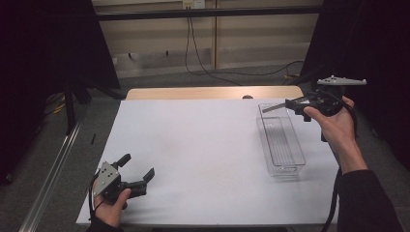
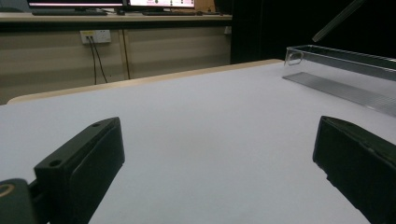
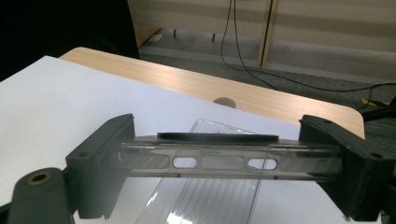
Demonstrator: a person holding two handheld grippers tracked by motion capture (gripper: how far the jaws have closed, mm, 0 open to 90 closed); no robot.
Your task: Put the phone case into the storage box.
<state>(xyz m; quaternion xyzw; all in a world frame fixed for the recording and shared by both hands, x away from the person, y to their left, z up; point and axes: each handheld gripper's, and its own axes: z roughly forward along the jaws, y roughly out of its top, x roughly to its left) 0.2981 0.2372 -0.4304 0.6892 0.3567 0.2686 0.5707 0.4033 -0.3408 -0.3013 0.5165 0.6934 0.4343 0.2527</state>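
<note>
Left gripper (image 1: 138,166) sits nearest, at the front-left corner of the white surface (image 1: 193,154), held low in the person's left hand (image 1: 112,203); jaws spread wide w/ nothing between them, just bare surface in the left gripper view. Mid surface is plain white; wooden edge shows along the far side. Right of centre, a clear plastic tray (image 1: 280,140) lies lengthwise on the surface, far end toward the back. Above its far end, right gripper (image 1: 290,104) is held up in the right hand (image 1: 333,121), off the surface. Its jaws pinch a flat clear lid (image 3: 210,161) w/ slots and a dark disc on top, one jaw at each end, lid approx level, tray directly below it.
</note>
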